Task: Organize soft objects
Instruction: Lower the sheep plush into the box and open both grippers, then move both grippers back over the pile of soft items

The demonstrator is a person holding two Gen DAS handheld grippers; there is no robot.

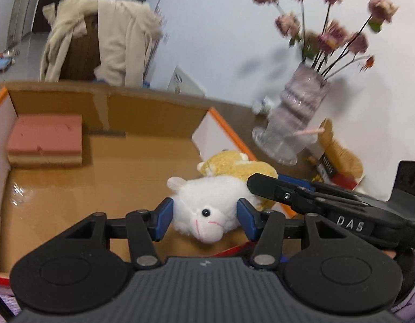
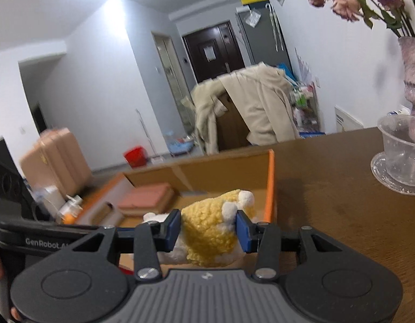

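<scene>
My left gripper [image 1: 204,216] is shut on the white head of a plush toy [image 1: 207,202] and holds it over the open cardboard box [image 1: 153,107]. The toy's yellow part [image 1: 234,165] lies behind the head. My right gripper [image 2: 207,230] is shut on the yellow plush part [image 2: 210,228], also over the box [image 2: 270,183]. The right gripper shows in the left wrist view as black fingers [image 1: 263,184] reaching in from the right. A pink foam block [image 1: 46,137] lies in the box's far left corner, and it shows in the right wrist view [image 2: 148,197] too.
A vase of dried pink flowers [image 1: 301,102] stands in a clear plastic dish [image 2: 398,161] on the brown table [image 2: 341,202], right of the box. A beige coat [image 1: 113,43] hangs over a chair behind the table. A snack packet [image 1: 336,156] lies beside the vase.
</scene>
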